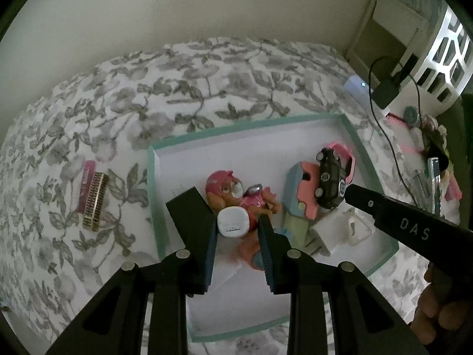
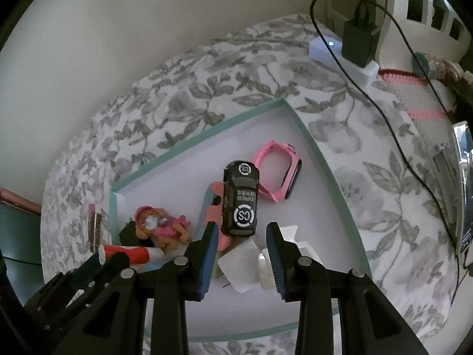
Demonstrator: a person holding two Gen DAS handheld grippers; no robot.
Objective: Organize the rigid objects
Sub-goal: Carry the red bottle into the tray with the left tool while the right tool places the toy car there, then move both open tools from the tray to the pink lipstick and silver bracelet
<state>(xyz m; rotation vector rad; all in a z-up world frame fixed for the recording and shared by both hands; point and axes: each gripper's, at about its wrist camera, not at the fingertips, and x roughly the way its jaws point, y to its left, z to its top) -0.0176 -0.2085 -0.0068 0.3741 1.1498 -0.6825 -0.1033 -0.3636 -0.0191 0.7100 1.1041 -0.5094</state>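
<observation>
In the teal-rimmed white tray [image 2: 207, 130] lie one black toy car [image 2: 241, 199], one pink wristwatch [image 2: 279, 174], one pink-and-tan puppy figure [image 2: 161, 226], one pink-and-blue flat toy [image 1: 306, 193] and one black block [image 1: 189, 204]. One red-and-white tube [image 2: 127, 253] shows in the right wrist view. Outside the tray on the floral cloth [image 1: 192, 88] rest one gold-and-pink hair clip [image 1: 93, 198], one black plug adapter [image 2: 359, 41] and one black cable [image 2: 393, 118].
</observation>
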